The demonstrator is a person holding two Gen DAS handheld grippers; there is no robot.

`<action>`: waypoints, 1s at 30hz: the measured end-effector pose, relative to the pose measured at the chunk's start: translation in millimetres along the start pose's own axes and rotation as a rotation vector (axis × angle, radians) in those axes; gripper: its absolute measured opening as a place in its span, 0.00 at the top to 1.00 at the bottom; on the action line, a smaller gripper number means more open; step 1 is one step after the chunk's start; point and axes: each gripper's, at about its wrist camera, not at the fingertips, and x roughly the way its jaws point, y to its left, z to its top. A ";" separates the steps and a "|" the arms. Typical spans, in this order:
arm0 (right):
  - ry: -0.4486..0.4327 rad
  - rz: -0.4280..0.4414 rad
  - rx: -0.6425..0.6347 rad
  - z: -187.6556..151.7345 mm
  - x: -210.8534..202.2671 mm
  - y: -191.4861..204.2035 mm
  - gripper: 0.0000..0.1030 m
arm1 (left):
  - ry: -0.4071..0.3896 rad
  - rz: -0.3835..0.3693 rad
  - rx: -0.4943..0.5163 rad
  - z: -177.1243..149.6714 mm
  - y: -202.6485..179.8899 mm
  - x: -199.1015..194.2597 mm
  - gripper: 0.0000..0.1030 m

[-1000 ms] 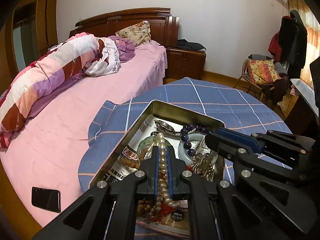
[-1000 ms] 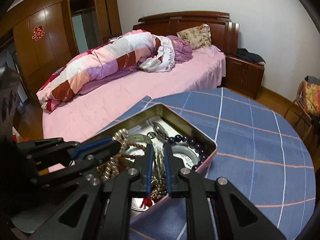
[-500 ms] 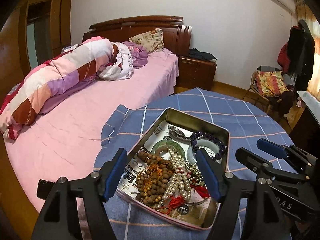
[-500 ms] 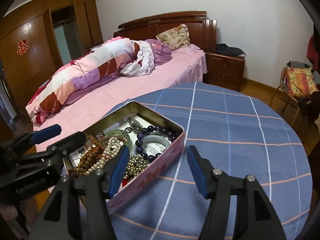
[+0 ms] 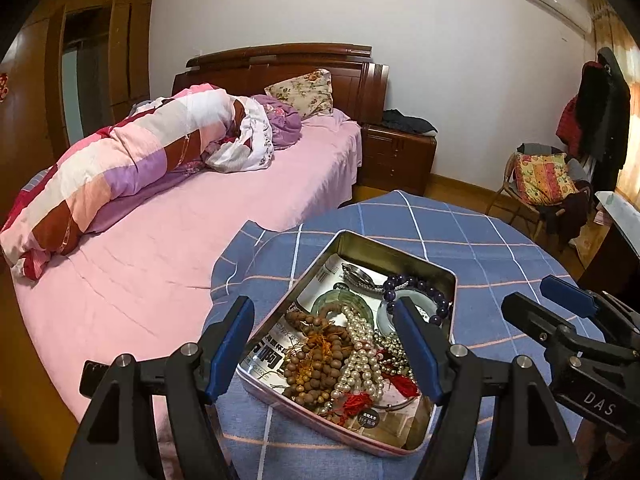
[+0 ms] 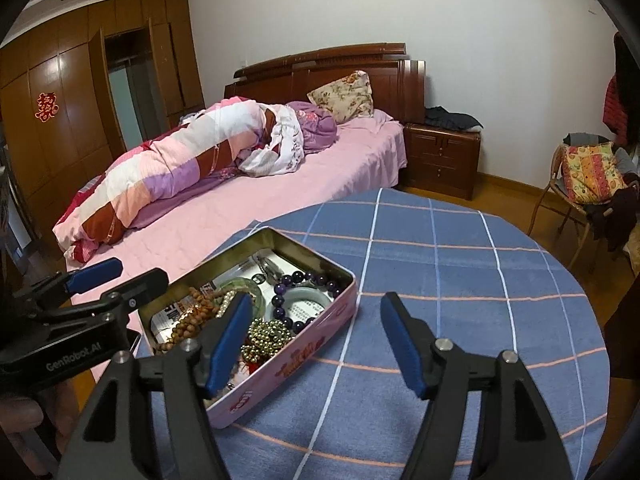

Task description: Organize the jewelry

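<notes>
A pink metal tin [image 5: 394, 250] [image 6: 304, 350] stands on the blue checked tablecloth. It holds a pearl necklace [image 5: 362, 354], brown wooden beads [image 5: 316, 360] [image 6: 192, 316], a purple bead bracelet [image 5: 416, 286] [image 6: 298, 280], a green bangle [image 5: 334, 300], gold beads [image 6: 266, 336] and a watch [image 5: 360, 276]. My left gripper [image 5: 326, 344] is open and empty, raised over the tin's near end. My right gripper [image 6: 316, 340] is open and empty above the tin's right edge; it also shows in the left wrist view [image 5: 560, 300].
The round table [image 6: 460, 280] stands against a pink bed [image 5: 200, 232] with a rolled quilt [image 5: 120, 172]. A dark phone [image 5: 94, 378] lies on the bed near the table. A chair [image 6: 588, 184] with clothes and a nightstand [image 6: 440, 160] stand behind.
Both grippers were shut on jewelry inside the tin. They opened, let the pearl necklace and the other strands drop into the tin, and drew back and up.
</notes>
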 end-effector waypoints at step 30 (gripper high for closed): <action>0.002 0.003 0.001 -2.3 -0.8 2.8 0.31 | 0.003 -0.004 -0.002 -2.8 -0.6 2.2 0.30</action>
